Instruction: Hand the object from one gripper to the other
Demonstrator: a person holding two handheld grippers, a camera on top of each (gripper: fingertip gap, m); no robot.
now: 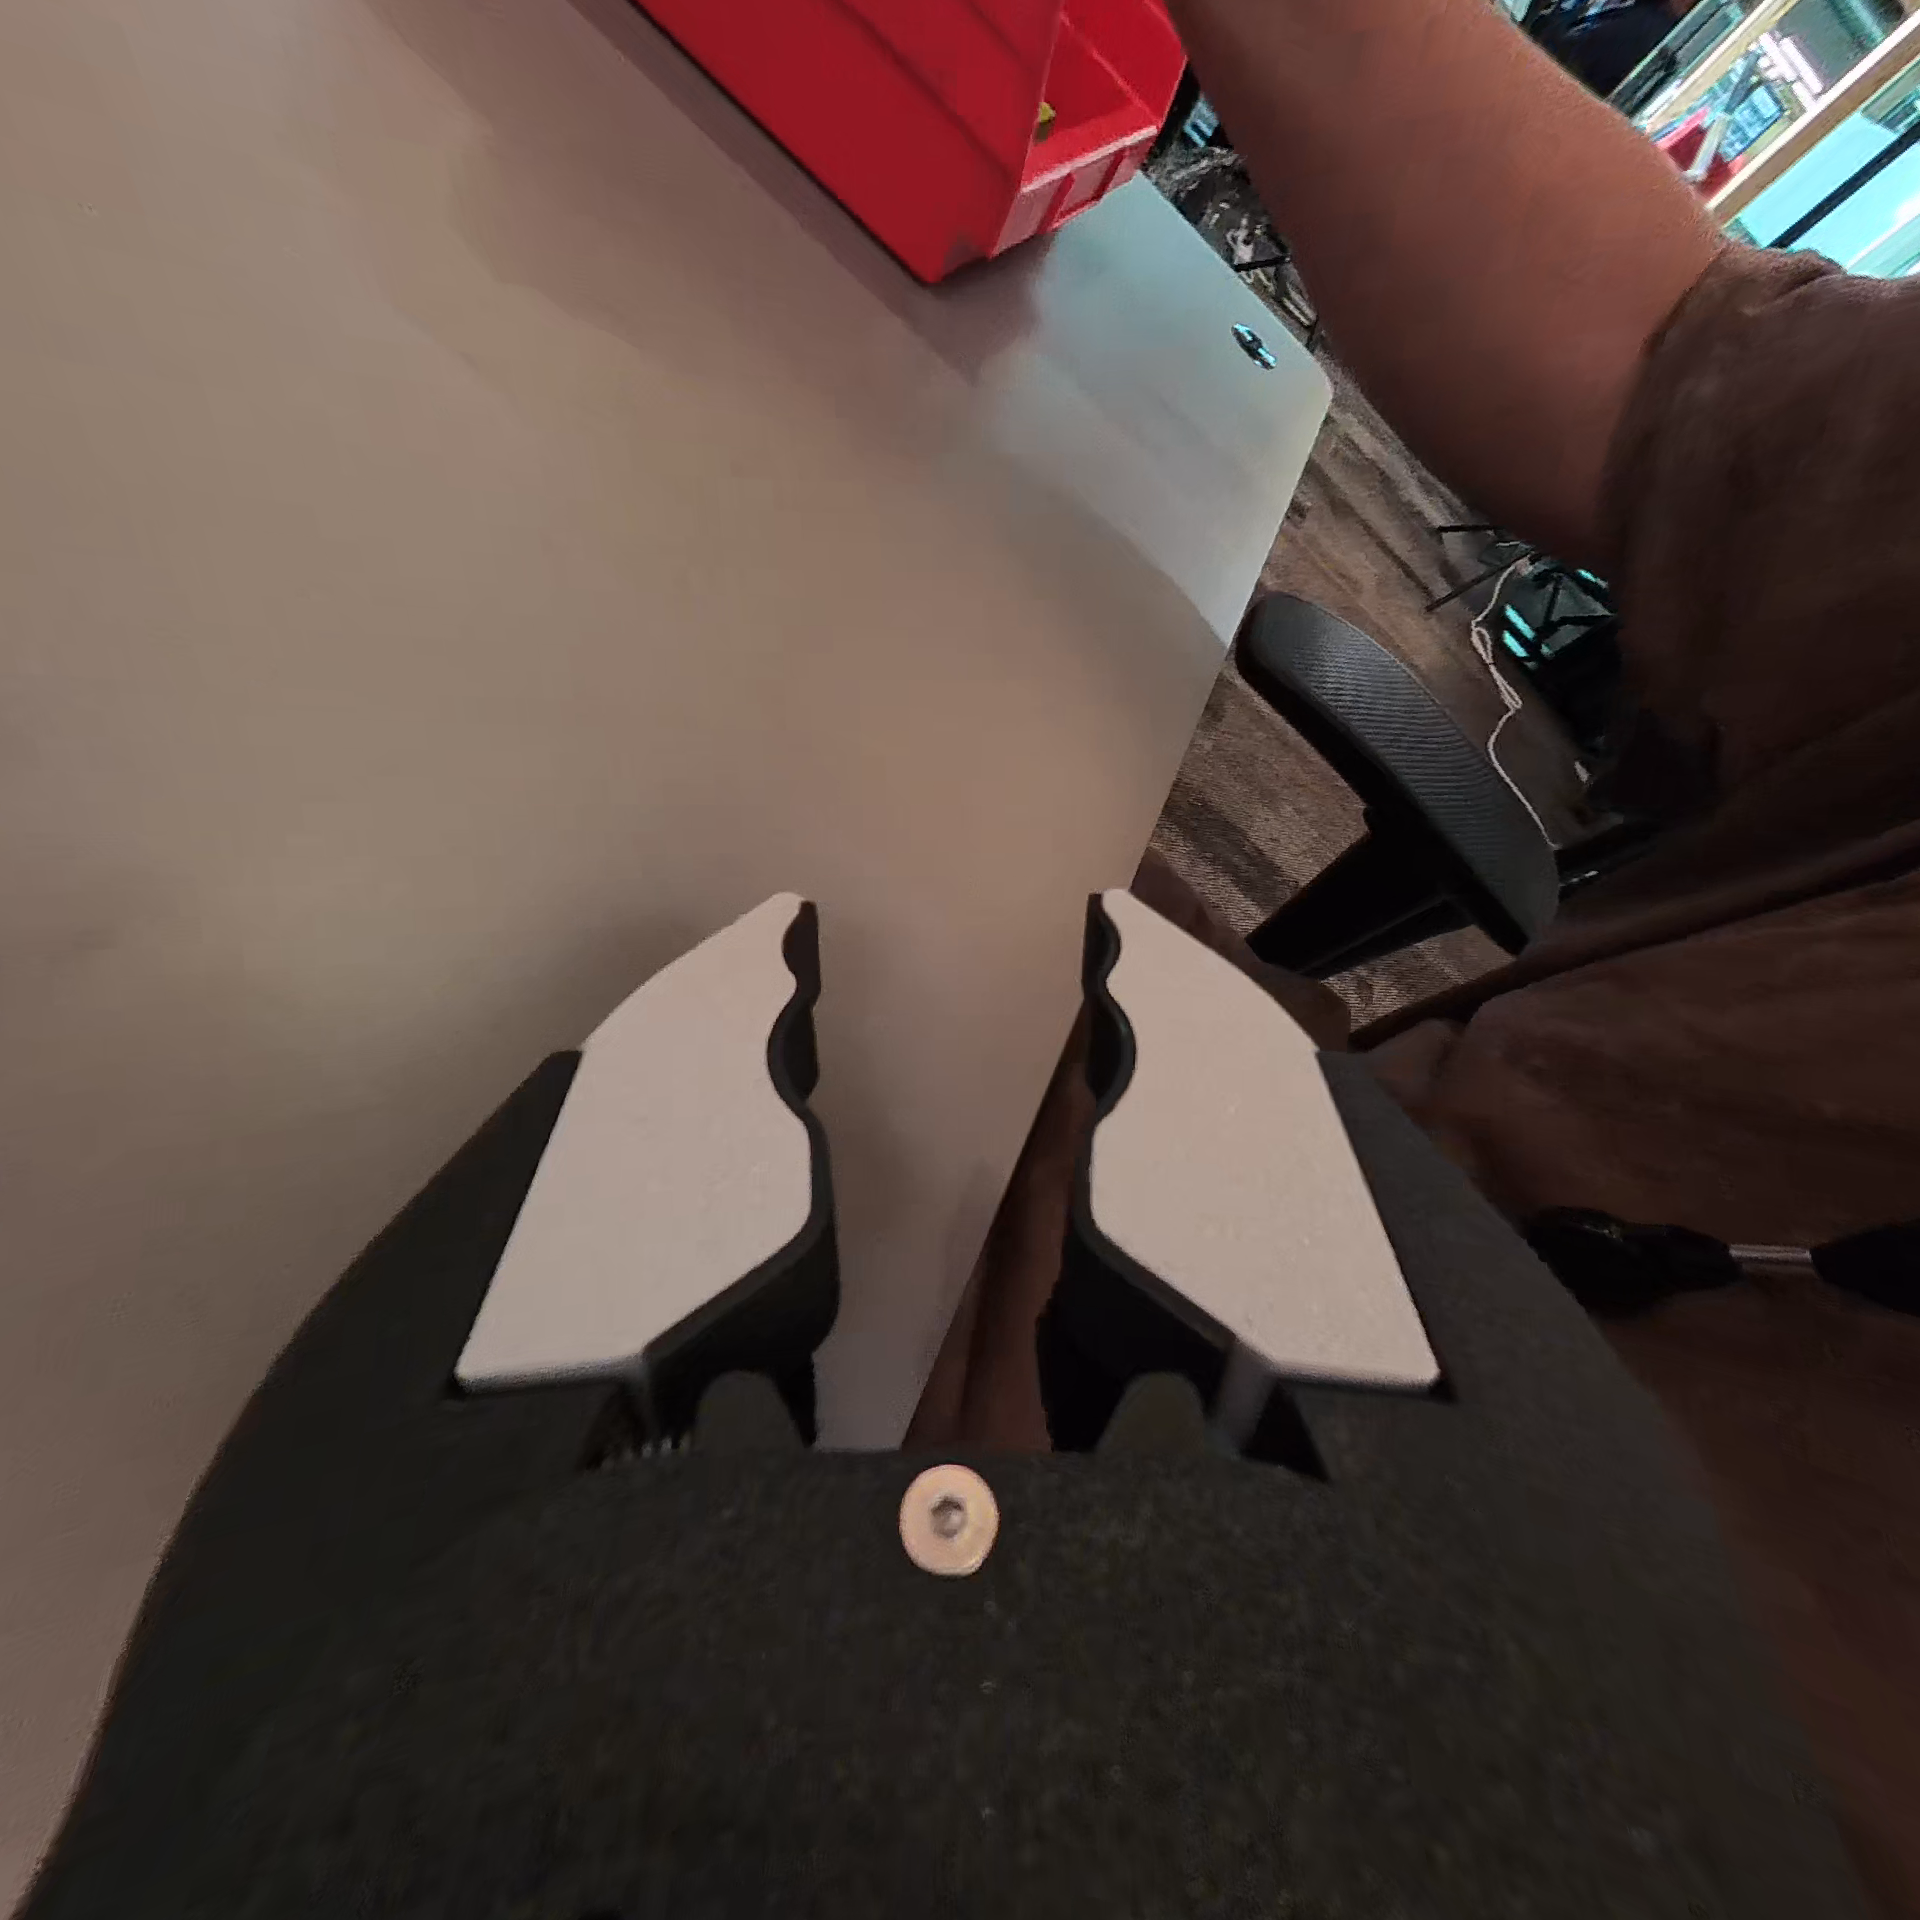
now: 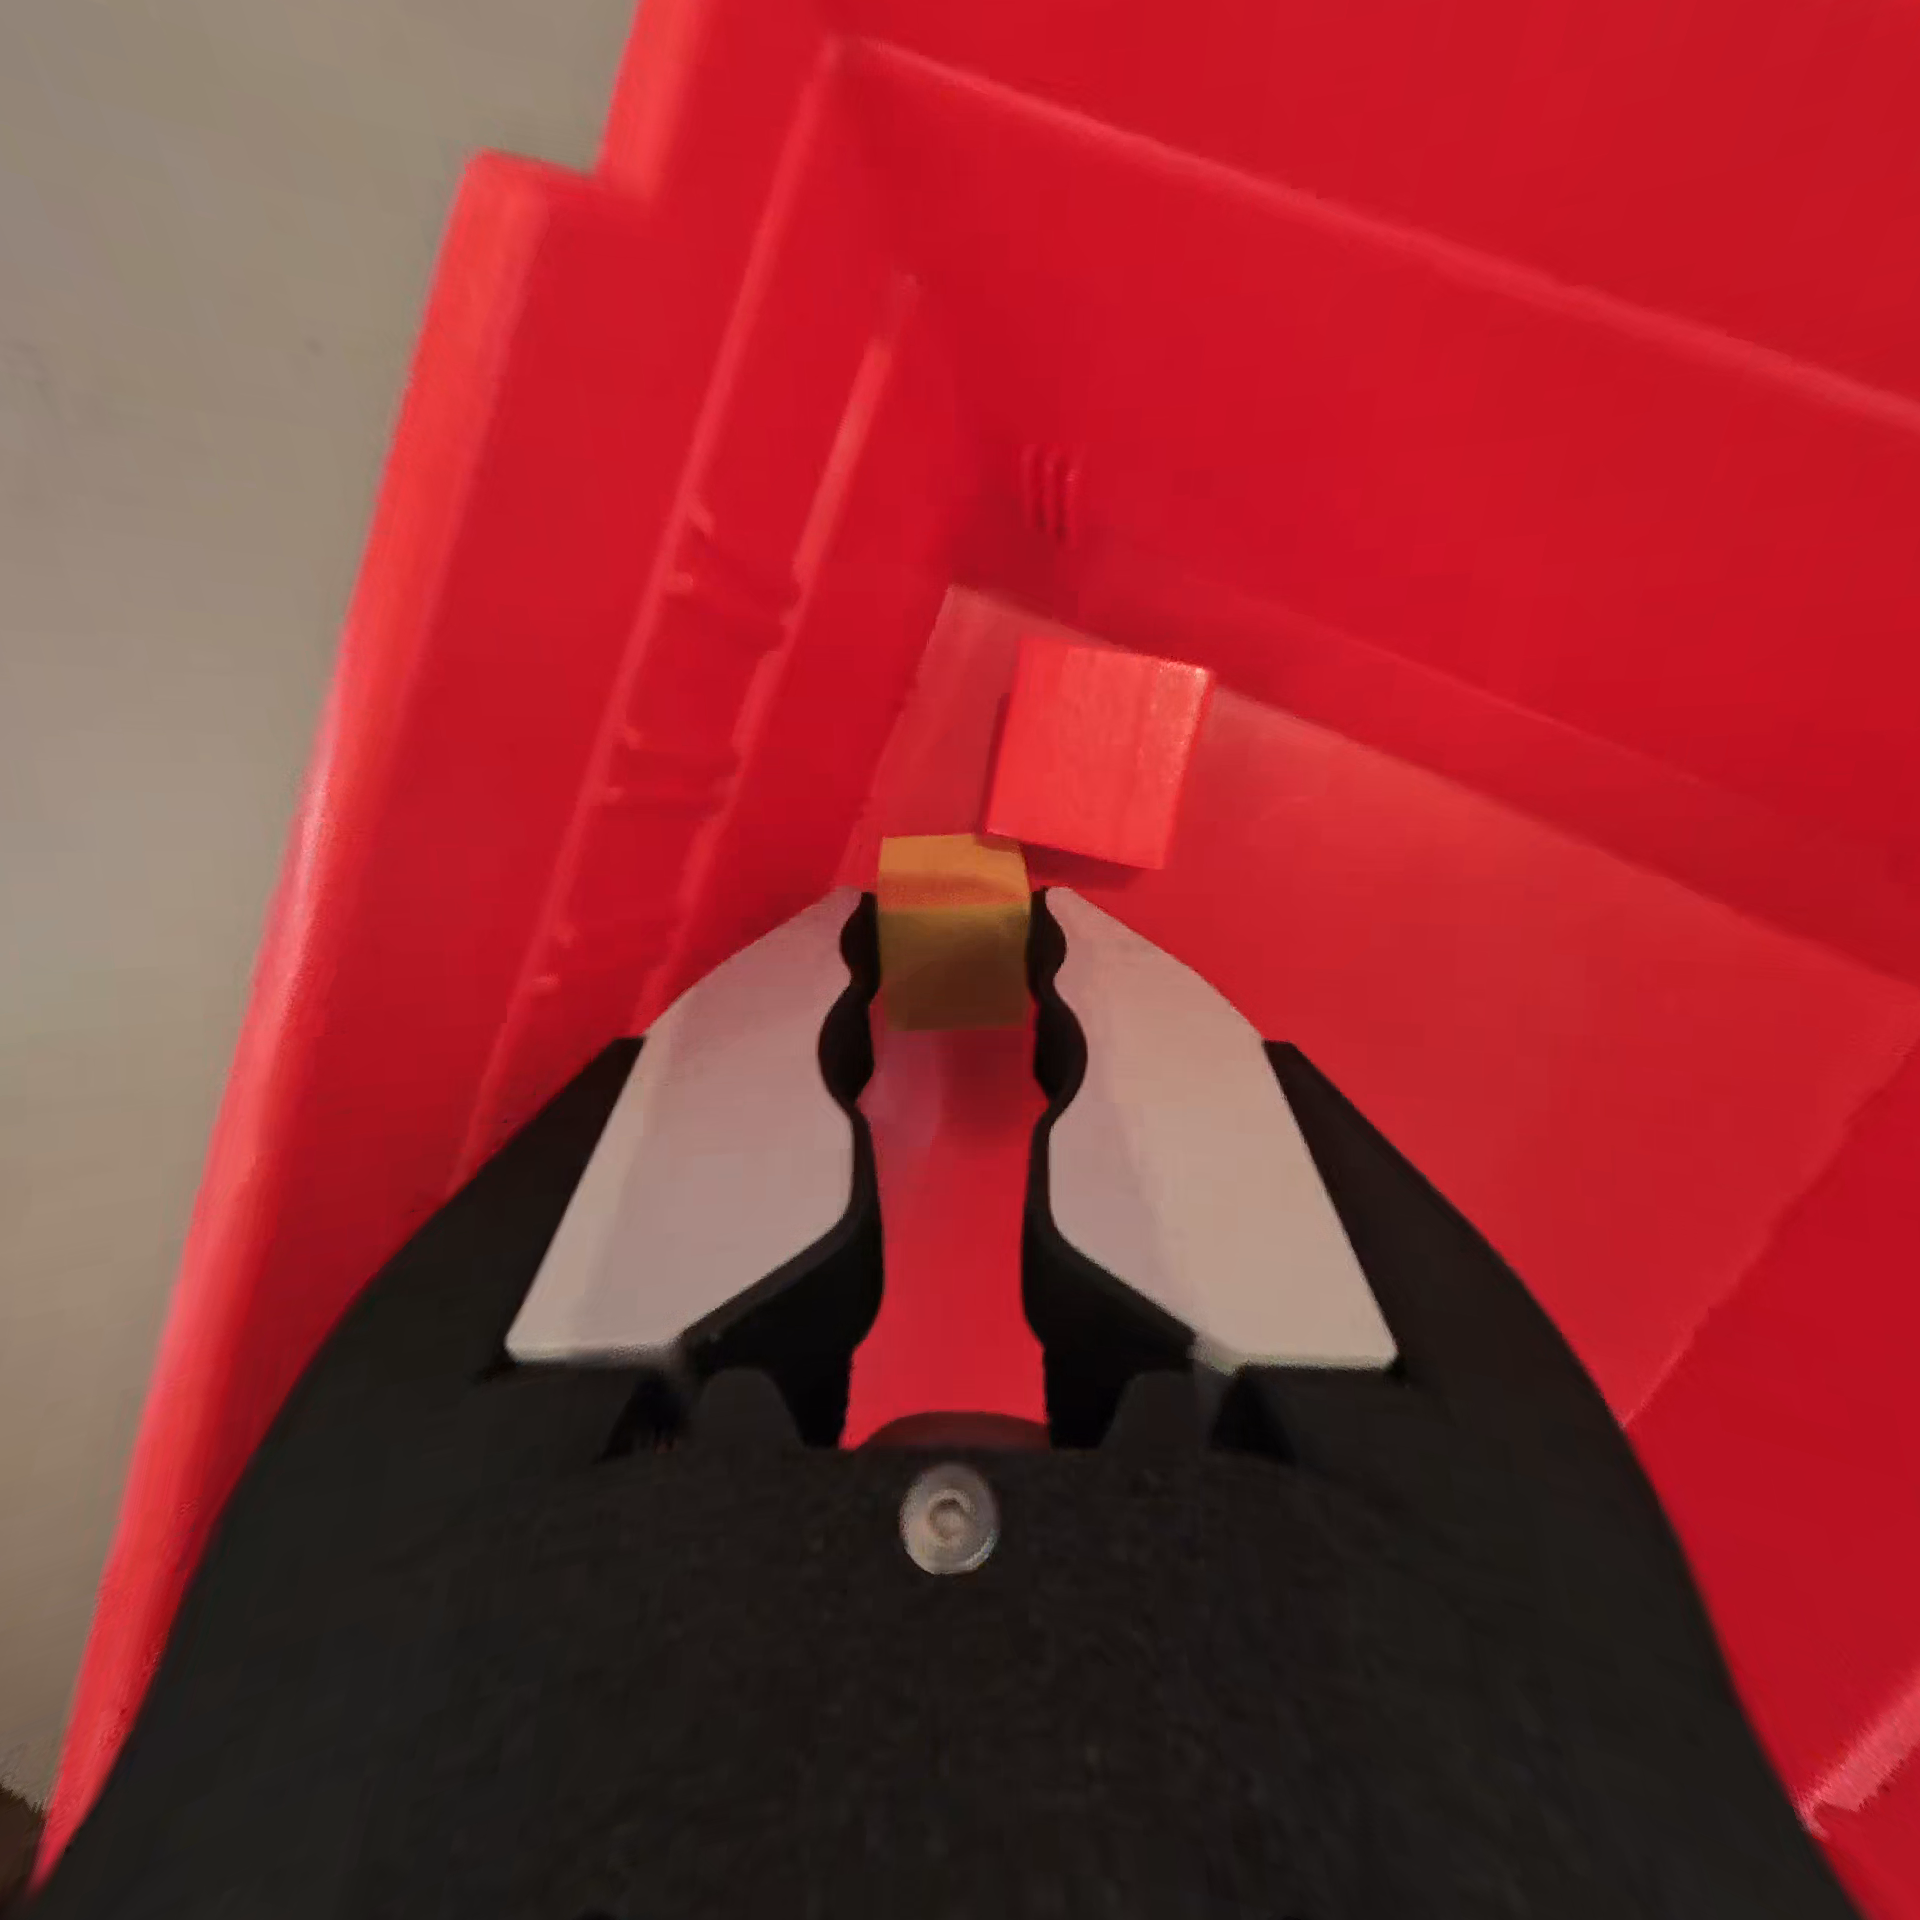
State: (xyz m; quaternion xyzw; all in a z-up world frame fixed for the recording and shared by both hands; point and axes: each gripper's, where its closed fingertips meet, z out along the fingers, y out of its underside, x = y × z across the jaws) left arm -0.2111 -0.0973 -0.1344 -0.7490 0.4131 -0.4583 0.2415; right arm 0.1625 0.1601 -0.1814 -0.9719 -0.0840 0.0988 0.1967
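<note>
My right tool (image 2: 951, 914) pinches the small yellow block (image 2: 948, 951) inside the red bin (image 2: 1455, 416) (a red block (image 2: 1096, 753) sits just beside it), so I should lift straight up toward my open, empty left tool (image 1: 951, 914) waiting over the desk (image 1: 416, 571).

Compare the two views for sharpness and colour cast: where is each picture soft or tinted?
Left wrist view: table smooth and dim, red bin slightly soft, edges curved by the wide lens. Right wrist view: red bin smeared by blur, yellow block in the right tongs tinted red.
</note>
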